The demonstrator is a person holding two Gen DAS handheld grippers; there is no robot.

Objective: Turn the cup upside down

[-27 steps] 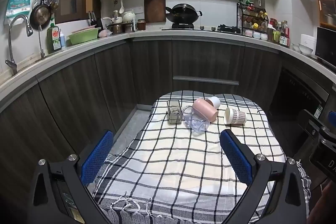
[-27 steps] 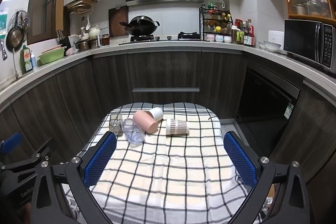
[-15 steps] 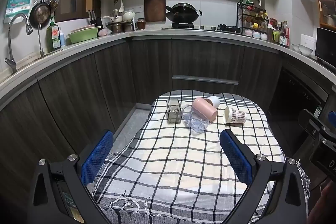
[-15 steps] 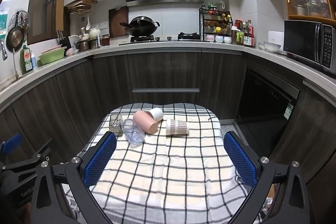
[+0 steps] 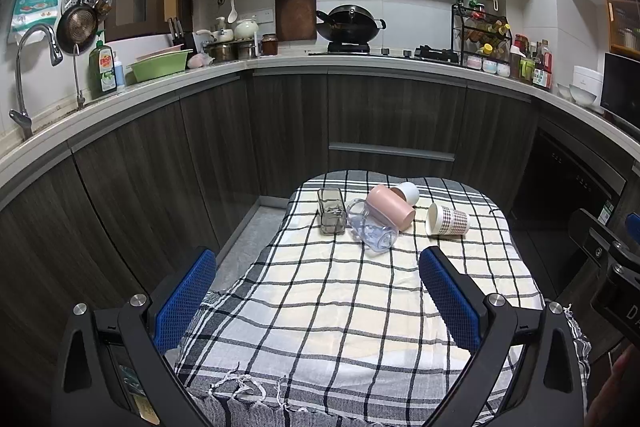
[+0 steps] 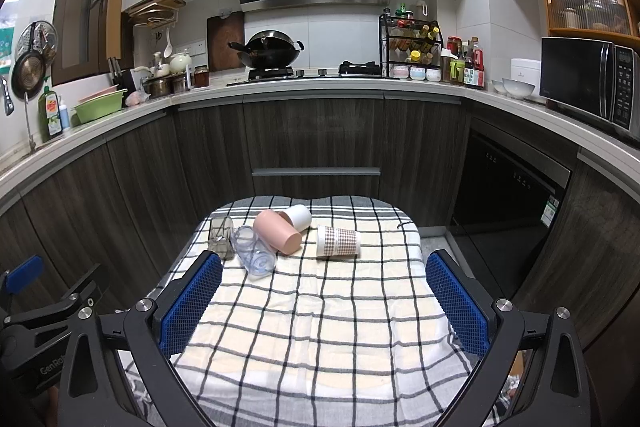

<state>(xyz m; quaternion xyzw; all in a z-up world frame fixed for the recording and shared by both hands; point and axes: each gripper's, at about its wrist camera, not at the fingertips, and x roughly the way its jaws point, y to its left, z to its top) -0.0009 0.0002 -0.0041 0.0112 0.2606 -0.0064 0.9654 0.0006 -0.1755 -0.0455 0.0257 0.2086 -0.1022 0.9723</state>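
Several cups lie on their sides at the far end of a checked cloth [image 5: 340,307] on a small table. A pink cup [image 5: 390,207] [image 6: 278,237] is in the middle, a white cup [image 5: 409,192] [image 6: 298,218] behind it, and a clear cup [image 5: 372,231] [image 6: 256,254] to its left. A grey square glass [image 5: 331,211] [image 6: 221,237] lies at the left. A brown-patterned paper cup [image 5: 446,220] [image 6: 338,242] lies at the right. My left gripper [image 5: 318,301] and right gripper [image 6: 324,301] are both open and empty, well short of the cups.
Dark kitchen cabinets [image 5: 392,123] curve round behind the table. The worktop carries a wok [image 5: 348,27], a spice rack [image 6: 412,51] and a microwave [image 6: 584,83]. The right gripper's body shows at the right edge of the left wrist view [image 5: 612,267].
The left wrist view has drawn back very slightly, so the cups sit a little higher in it. The right wrist view is unchanged. Both grippers stay open.
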